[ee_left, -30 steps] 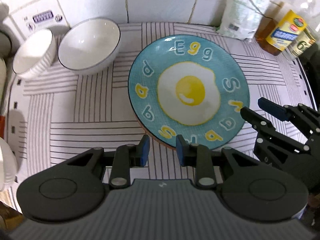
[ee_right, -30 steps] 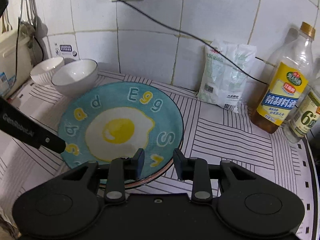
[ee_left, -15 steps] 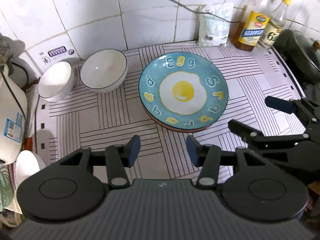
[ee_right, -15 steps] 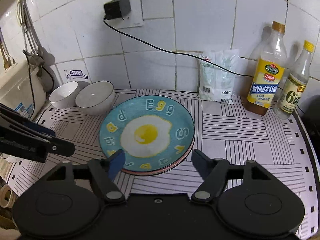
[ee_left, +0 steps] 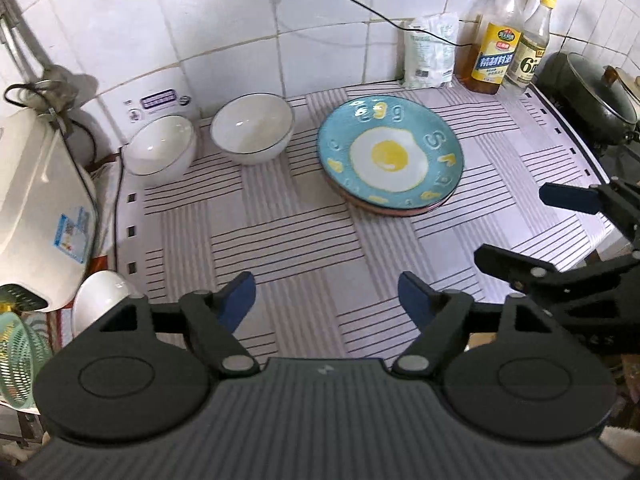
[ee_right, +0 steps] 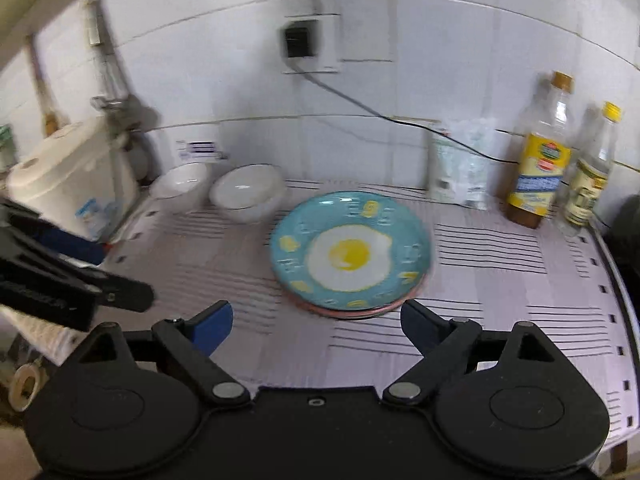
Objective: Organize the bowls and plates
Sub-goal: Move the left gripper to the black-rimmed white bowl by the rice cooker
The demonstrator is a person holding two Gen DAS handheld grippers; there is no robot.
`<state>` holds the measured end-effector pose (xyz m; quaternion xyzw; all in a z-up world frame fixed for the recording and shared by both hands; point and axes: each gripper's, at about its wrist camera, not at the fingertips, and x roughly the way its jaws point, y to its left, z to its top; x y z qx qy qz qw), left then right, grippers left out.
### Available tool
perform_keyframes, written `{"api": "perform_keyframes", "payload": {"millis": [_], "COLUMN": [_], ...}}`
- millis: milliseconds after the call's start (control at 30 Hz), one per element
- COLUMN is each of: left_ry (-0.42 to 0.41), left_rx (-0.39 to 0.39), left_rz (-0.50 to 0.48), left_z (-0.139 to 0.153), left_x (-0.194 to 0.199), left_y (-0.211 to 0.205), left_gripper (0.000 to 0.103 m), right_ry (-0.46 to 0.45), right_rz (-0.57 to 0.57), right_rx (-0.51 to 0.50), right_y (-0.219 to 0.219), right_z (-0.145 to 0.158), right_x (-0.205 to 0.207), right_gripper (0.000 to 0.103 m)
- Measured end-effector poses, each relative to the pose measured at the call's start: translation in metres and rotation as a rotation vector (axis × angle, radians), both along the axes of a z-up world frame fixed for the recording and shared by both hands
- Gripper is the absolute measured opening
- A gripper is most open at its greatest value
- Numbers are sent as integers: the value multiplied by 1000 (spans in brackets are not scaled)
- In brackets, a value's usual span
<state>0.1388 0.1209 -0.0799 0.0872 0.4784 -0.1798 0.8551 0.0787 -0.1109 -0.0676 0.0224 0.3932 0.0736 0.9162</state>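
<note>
A blue plate with a fried-egg picture [ee_left: 390, 156] lies on top of a reddish plate on the striped mat [ee_left: 280, 240]; it also shows in the right wrist view [ee_right: 350, 254]. Two white bowls [ee_left: 252, 128] [ee_left: 160, 150] stand side by side at the back left, also in the right wrist view [ee_right: 246, 194] [ee_right: 182, 186]. My left gripper [ee_left: 327, 300] is open and empty, well short of the plates. My right gripper [ee_right: 316, 324] is open and empty, just in front of the plates; it shows at the right in the left wrist view [ee_left: 560, 236].
Two bottles [ee_left: 494, 56] [ee_left: 528, 52] and a white bag [ee_left: 430, 54] stand at the back wall. A dark pot [ee_left: 588, 100] sits at the right. A white appliance [ee_left: 40, 208], another white bowl [ee_left: 100, 296] and a green basket [ee_left: 20, 360] are at the left.
Both grippers have opened wide and drawn back and up from the plates. The blue plate stays on the stack.
</note>
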Motion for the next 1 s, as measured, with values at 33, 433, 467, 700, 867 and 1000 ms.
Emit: {"api": "perform_keyframes", "payload": {"millis": [33, 433, 467, 700, 867, 1000], "left_ry": [-4, -175, -194, -152, -47, 1], "left_rx": [6, 10, 23, 10, -28, -66], "left_rz": [2, 160, 182, 349, 447, 495], "left_z": [-1, -21, -24, -50, -72, -86], "left_x": [-2, -12, -11, 6, 17, 18], "left_y": [6, 111, 121, 190, 229, 248], "left_gripper": [84, 91, 91, 91, 91, 91], "right_ry": [-11, -194, -200, -218, -181, -92], "right_rz": [19, 96, 112, 265, 339, 384], "right_rx": [12, 114, 119, 126, 129, 139], "right_y": [6, 83, 90, 146, 183, 209], "right_z": [2, -15, -16, -30, -48, -59], "right_x": [-4, -22, -21, 7, 33, 46], "right_gripper": [93, 93, 93, 93, 93, 93]}}
